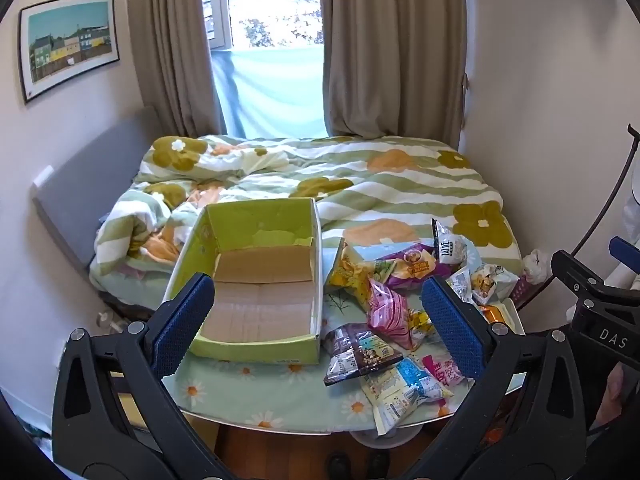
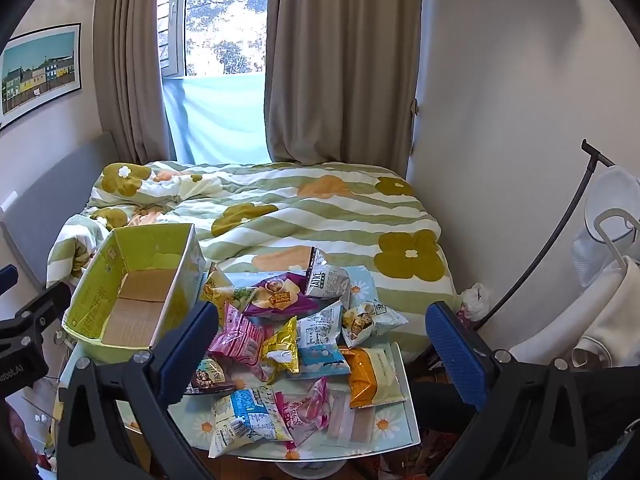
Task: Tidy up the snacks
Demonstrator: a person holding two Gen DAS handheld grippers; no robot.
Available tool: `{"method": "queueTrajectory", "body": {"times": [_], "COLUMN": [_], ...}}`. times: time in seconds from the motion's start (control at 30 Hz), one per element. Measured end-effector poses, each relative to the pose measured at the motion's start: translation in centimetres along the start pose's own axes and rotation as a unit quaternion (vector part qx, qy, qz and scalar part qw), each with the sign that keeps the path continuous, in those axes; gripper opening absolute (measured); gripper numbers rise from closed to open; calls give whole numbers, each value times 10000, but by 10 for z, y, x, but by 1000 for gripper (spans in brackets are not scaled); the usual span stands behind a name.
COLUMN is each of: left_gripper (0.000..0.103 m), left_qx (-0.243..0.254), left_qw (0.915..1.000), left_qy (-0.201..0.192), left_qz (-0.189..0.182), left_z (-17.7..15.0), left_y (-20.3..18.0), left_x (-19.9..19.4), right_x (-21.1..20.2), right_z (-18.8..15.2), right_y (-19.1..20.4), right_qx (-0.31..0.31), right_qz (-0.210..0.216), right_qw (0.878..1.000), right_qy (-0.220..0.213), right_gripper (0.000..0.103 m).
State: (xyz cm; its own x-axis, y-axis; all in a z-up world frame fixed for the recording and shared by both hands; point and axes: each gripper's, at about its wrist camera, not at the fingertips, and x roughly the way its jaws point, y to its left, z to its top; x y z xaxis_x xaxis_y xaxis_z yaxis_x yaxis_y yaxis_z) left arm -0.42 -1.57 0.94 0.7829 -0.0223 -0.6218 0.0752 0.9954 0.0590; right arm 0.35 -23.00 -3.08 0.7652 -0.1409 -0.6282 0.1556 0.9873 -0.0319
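An empty green cardboard box with a brown bottom stands on the left of a small table; it also shows in the right wrist view. A pile of snack packets lies to its right, among them a pink packet, a purple packet, a gold packet and an orange packet. My left gripper is open and empty, above the table's front, over the box's right wall. My right gripper is open and empty, above the packet pile.
A bed with a green striped flowered duvet lies right behind the table. Curtains and a window are at the back. A rack with white clothes stands at the right. Wooden floor shows below the table's front edge.
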Motion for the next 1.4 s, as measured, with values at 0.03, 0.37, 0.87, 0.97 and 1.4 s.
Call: {"method": "queueTrajectory", "body": {"times": [0.03,0.37,0.87,0.97,1.4], "left_gripper": [102,102,102,102,102], "left_qx": [-4,-41,-29,-24,-6], "left_qw": [10000,10000,10000,10000,10000], "left_qy": [7,29,41,46,48], "left_qz": [-9,13,8,-2,-9], "left_z": [0,-3,-5,-7,-10], "left_y": [-1,8,9,9,8], "left_x": [0,7,10,11,13], "right_x": [0,1,2,2,2], "right_z": [0,0,-1,-1,1], "right_y": [0,0,0,0,2], "right_qx": [1,3,3,3,4], "right_qz": [7,8,7,9,16], "right_qw": [10000,10000,10000,10000,10000], "right_qy": [1,2,13,16,22], "right_gripper": [103,103,103,103,103]}}
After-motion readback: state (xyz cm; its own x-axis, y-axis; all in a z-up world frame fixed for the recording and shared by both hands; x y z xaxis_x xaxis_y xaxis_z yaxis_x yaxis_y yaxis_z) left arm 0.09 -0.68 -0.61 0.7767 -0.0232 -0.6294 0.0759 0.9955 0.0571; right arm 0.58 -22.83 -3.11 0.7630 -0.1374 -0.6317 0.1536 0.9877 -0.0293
